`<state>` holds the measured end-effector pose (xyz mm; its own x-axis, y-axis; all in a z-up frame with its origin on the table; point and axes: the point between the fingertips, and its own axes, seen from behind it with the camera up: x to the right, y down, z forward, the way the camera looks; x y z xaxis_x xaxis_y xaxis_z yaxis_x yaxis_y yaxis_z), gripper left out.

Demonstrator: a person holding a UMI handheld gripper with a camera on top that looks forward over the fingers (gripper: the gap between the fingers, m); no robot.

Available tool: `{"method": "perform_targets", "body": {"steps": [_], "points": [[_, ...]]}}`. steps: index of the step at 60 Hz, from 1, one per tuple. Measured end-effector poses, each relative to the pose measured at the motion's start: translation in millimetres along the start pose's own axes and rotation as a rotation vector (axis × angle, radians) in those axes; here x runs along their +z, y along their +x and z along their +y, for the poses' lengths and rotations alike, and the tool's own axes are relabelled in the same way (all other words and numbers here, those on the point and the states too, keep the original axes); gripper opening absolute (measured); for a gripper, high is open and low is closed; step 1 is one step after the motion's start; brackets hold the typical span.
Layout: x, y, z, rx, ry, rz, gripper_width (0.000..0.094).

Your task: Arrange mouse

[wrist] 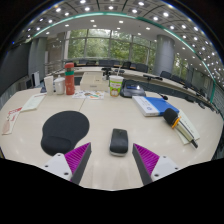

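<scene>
A dark grey mouse [119, 142] lies on the pale table [105, 115], just ahead of my fingers and in line with the gap between them. A round black mouse mat [64, 131] lies to its left, apart from it. My gripper [112, 158] is open, its magenta pads [76, 156] spread wide with only bare table between them. The mouse rests on the table on its own, untouched by either finger.
Beyond the mouse stand a green-banded cup [117, 86], a red bottle [69, 79] and papers. A blue book [152, 105] and a yellow-black tool [172, 118] lie to the right. A white cable [12, 120] lies at the left. Office windows are behind.
</scene>
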<state>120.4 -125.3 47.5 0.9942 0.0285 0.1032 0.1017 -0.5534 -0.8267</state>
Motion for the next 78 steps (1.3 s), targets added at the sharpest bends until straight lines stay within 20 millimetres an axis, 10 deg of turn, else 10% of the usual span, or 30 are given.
{"method": "perform_targets", "body": {"steps": [16,20,41,50,66,78], "points": [[95,16,10,0.047,-0.062,-0.026,0.0666],[99,21,9,0.074,-0.051,-0.029,0.0499],[99,22,5,0.069,-0.079,-0.035,0.0324],[75,19,-40,0.076,-0.006,-0.016,0.0324],[32,-69,-153,0.061,0.132,-0.074,0.0322],[73,-167,-121,0.036,0.039,-0.138,0.0324]]}}
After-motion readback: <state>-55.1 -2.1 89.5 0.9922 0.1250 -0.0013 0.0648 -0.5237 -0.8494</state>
